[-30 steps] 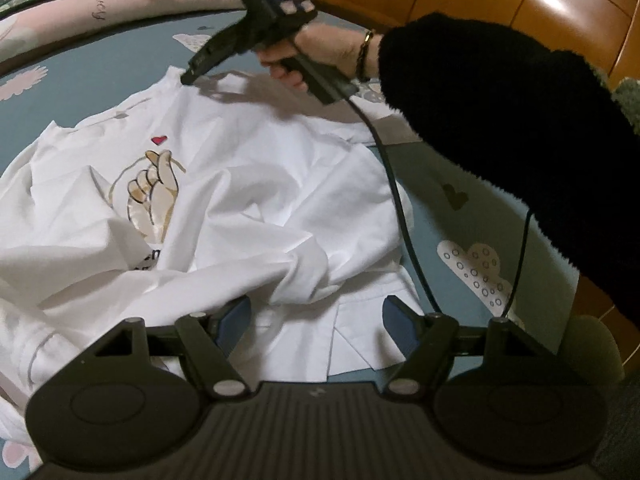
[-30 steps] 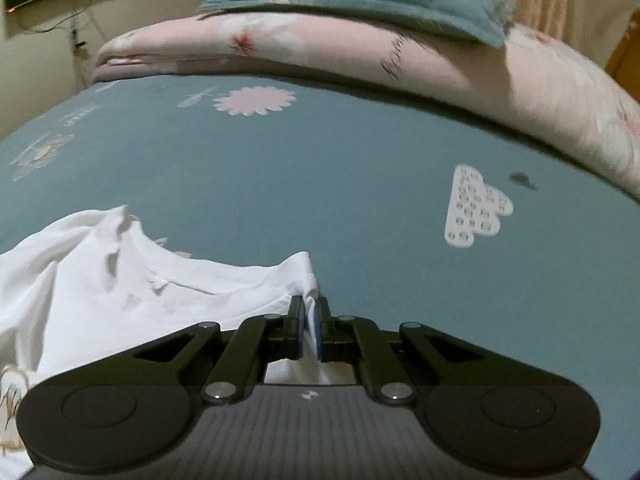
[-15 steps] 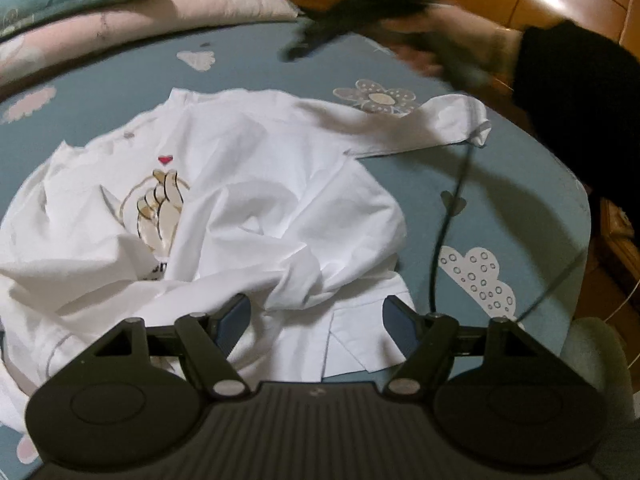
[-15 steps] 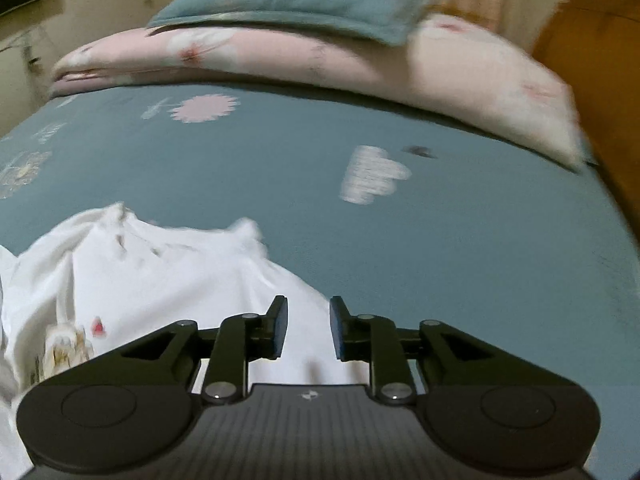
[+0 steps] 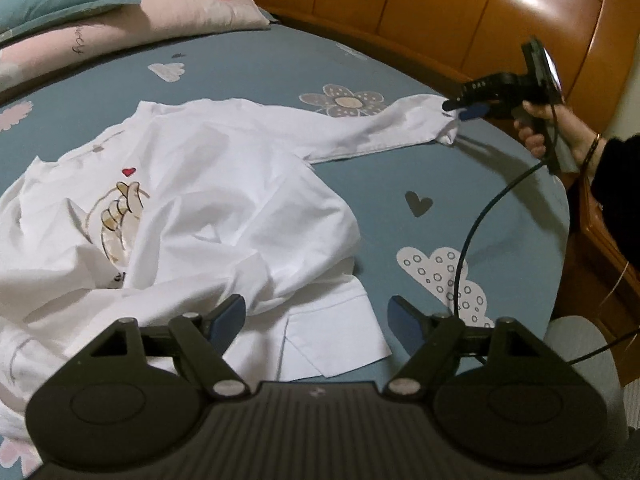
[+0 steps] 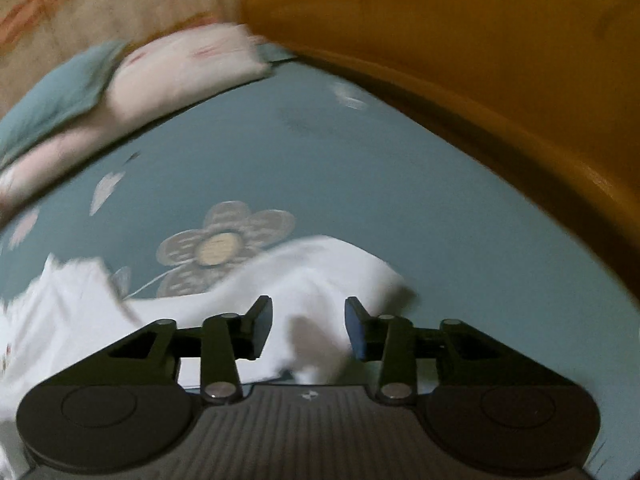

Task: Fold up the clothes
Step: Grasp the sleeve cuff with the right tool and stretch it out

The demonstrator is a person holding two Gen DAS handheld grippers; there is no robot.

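1. Your shirt (image 5: 192,216) lies crumpled on the bed (image 5: 460,184), body bunched toward the left, one sleeve (image 5: 360,132) drawn out long toward the headboard (image 5: 440,12) on the right
2. Your right gripper (image 5: 460,109) sits at the cuff end of that sleeve; its jaws have just been opening and now stand apart, with the white cuff between them but not pressed by the pads
3. Your left gripper (image 5: 316,314) hovers over the near hem (image 5: 332,344), jaws spread wide, nothing pinched; cloth lies just ahead and below its left finger
4. The sleeve's long axis runs from the shoulder out to your right gripper, so the right hand is far nearer the cuff, the left nearer the hem and crumpled body
5. Judged from this, the shirt is not yet flat; the next fold likely needs the body spread first, and that falls to your left hand
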